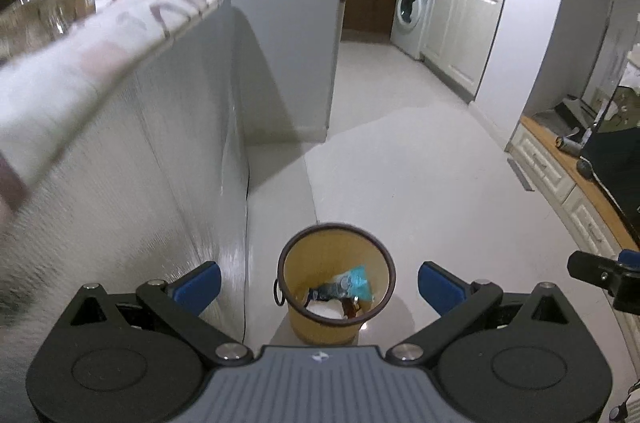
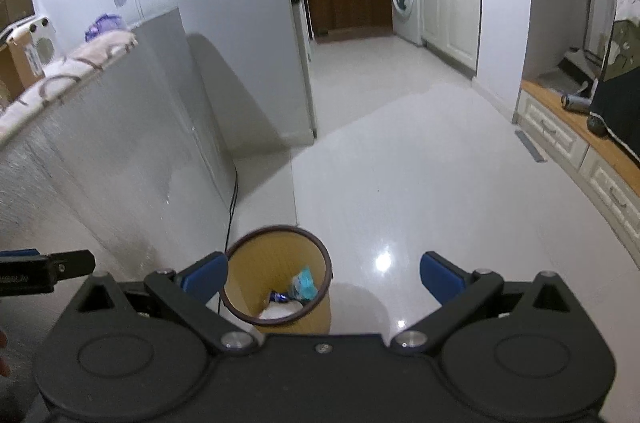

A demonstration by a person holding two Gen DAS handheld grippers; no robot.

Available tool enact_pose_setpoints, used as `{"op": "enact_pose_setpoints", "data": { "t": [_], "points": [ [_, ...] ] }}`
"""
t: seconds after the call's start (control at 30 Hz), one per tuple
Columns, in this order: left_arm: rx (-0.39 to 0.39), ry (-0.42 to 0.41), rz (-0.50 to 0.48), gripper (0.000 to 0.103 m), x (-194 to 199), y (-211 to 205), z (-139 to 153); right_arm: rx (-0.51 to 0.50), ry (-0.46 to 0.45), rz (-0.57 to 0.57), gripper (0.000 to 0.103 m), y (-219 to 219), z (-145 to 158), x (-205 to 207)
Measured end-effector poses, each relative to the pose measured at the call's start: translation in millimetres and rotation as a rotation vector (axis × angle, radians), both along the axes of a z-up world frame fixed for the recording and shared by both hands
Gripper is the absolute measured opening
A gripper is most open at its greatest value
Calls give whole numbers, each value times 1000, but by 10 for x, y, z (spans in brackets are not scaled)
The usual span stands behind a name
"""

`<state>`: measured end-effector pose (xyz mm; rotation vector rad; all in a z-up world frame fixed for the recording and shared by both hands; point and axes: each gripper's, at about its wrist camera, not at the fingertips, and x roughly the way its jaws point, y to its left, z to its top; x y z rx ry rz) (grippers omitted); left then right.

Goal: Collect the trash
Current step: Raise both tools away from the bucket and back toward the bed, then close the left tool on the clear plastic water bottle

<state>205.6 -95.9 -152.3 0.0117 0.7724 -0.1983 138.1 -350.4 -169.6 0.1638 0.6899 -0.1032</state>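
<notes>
- The trash bin (image 1: 336, 283), a tan bucket with a dark rim, is seen standing upright on the pale tiled floor (image 1: 420, 163), just beside the foot of a grey-sided counter (image 1: 168, 143).
- Inside the bin, a light-blue wrapper (image 1: 356, 281), a darker packet (image 1: 328, 291) and something white (image 1: 326, 311) at the bottom are seen.
- The left gripper (image 1: 318, 285) is held above the bin, its blue-padded jaws spread wide and nothing gripped between them.
- The right gripper (image 2: 324, 277) is likewise held with its jaws wide apart and empty; in the right wrist view the bin (image 2: 278, 279) lies toward its left finger.
- A patterned cloth (image 1: 120, 35) is laid over the counter top.
- A washing machine (image 1: 412, 11) is seen in the far room beside white cabinets (image 1: 460, 27).
</notes>
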Motion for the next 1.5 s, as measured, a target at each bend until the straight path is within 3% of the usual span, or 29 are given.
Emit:
{"op": "enact_pose_setpoints", "data": {
  "t": [0.47,0.8,1.13,1.27,1.37,1.5],
  "points": [
    [-68,-193,-65,103,-688,195,850,-77,-183,20,103,297,757,-529],
    [-38,-348,5,103,-1060,759,1436,-62,-335,147,103,836,1234,-543],
    [118,-469,100,103,-927,1510,1897,-60,-405,301,103,1539,1473,-212],
    [146,-493,130,103,-772,1825,2036,-36,-412,347,103,1816,1551,-52],
    [145,-510,158,103,-590,2030,2150,-14,-413,360,103,1965,1599,92],
    [79,-505,180,103,-274,2259,2267,-11,-411,372,103,2178,1652,320]
  ]
}}
